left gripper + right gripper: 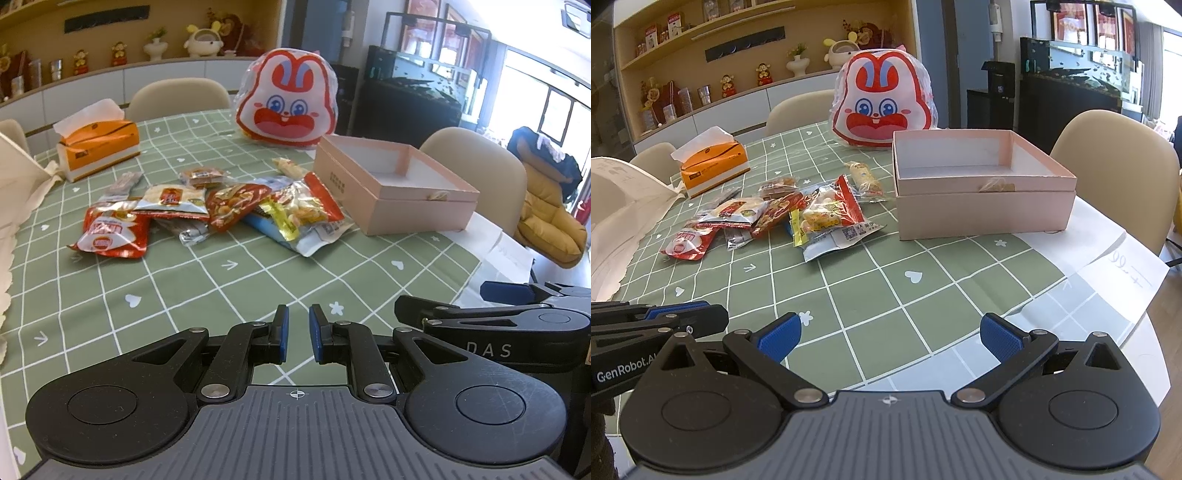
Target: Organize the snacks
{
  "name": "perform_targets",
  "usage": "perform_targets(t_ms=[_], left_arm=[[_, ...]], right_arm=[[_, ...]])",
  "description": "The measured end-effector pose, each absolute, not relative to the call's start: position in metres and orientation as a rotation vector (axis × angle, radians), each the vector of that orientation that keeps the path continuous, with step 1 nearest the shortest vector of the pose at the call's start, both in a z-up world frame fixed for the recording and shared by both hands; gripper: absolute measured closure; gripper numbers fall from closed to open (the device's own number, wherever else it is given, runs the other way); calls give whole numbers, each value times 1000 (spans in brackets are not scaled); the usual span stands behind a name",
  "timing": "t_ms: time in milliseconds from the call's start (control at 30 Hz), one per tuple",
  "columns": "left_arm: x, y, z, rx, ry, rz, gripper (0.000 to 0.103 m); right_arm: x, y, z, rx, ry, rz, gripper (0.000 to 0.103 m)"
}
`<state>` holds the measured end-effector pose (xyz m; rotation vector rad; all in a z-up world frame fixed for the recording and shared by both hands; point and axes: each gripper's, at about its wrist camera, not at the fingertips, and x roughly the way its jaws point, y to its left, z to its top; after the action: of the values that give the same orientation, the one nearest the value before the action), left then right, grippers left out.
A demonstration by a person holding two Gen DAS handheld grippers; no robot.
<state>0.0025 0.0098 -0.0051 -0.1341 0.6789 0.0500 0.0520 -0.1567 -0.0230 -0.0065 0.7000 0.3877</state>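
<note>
Pink box sits open beside the snack pile, maybe for filling; left hand-held gripper clenched empty, right hand-held gripper spread wide.

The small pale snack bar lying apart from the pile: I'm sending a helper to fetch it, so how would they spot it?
Start at the open pink box on the green checked tablecloth. Just left of its near corner, behind the heap of snack packets, lies a small cream-coloured bar in clear wrap. Unlike the red and orange packets, it sits alone.
</note>
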Motion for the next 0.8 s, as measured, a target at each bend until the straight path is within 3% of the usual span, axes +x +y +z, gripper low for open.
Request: perform_targets(t_ms=[633,800], left_arm=[[27,33,-15,-145,700,131,86],[45,85,1,-233,548,156,85]], right_arm=[[91,-137,-26,-51,692,591,0],[126,-115,-10,-78,641,612,0]])
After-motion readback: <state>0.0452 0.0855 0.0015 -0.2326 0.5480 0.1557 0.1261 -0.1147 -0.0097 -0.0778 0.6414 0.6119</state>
